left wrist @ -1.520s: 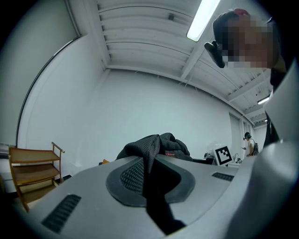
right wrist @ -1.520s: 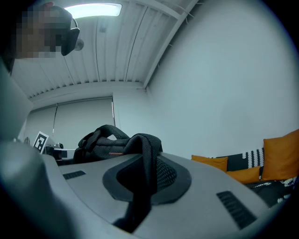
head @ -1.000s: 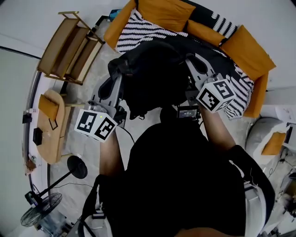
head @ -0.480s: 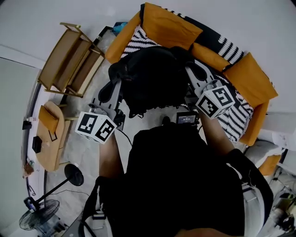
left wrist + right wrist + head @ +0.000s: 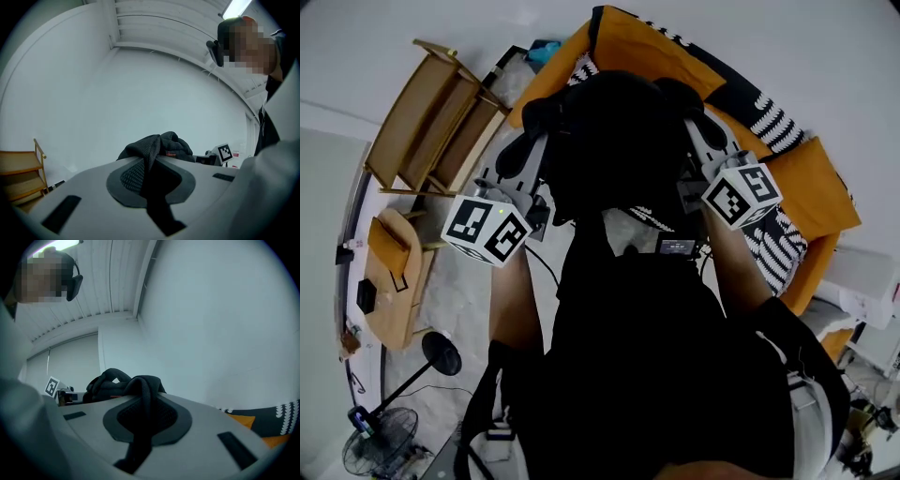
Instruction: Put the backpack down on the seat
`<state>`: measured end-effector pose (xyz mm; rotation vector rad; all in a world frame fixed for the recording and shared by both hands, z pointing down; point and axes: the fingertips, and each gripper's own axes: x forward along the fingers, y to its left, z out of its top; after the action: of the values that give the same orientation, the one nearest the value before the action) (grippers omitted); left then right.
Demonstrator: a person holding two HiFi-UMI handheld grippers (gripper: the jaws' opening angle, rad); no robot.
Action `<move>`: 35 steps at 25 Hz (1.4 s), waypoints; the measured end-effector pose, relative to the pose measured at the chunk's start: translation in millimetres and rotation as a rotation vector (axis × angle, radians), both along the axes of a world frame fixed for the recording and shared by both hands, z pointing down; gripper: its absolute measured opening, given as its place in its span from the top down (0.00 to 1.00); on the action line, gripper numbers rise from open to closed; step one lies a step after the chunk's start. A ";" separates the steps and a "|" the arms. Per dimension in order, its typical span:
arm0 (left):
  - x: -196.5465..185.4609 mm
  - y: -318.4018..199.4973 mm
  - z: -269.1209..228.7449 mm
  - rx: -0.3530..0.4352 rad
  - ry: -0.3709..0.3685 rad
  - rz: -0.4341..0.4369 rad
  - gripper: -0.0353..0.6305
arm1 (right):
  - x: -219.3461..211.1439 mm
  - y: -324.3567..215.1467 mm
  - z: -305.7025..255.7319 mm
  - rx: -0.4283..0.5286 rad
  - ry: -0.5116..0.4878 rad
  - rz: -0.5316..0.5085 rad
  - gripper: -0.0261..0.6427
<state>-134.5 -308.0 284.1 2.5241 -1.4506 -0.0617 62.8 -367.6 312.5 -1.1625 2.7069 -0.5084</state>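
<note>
An orange sofa point(image 5: 553, 70) was seen against the wall. A black-and-white striped throw point(image 5: 773, 248) was spread over its seat, and orange cushions point(image 5: 811, 183) were propped along its back. On the pale floor point(image 5: 459, 291) beside the sofa a wooden rack point(image 5: 427, 117) was stood, and near it a low wooden table point(image 5: 398, 309). An orange item point(image 5: 386, 239) and a small dark one point(image 5: 366, 295) were laid on that table. A fan point(image 5: 380, 448) and a stand with a round black base point(image 5: 441, 352) were set on the floor further off.

backpack point(image 5: 614, 141) black | sofa point(image 5: 647, 47) orange | blanket point(image 5: 773, 253) black-white striped | shelf point(image 5: 422, 122) tan
</note>
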 end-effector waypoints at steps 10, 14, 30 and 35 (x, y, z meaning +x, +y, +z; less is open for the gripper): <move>-58.6 -99.6 25.5 -0.050 0.006 0.075 0.89 | -55.3 -89.1 20.3 -0.047 0.032 0.061 0.89; -73.5 -137.5 31.4 -0.067 0.009 0.128 0.89 | -69.6 -121.3 27.7 -0.056 0.017 0.088 0.89; -94.3 -231.1 123.4 -0.264 -0.010 0.181 0.89 | -92.7 -213.7 122.5 -0.184 0.022 0.046 0.89; -91.1 -250.0 164.6 -0.342 -0.018 0.167 0.89 | -90.3 -233.3 159.4 -0.229 0.052 0.019 0.89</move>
<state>-225.7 -558.1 448.7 2.3541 -1.1380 0.2189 -27.5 -600.9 471.9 -1.2706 2.7343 -0.8134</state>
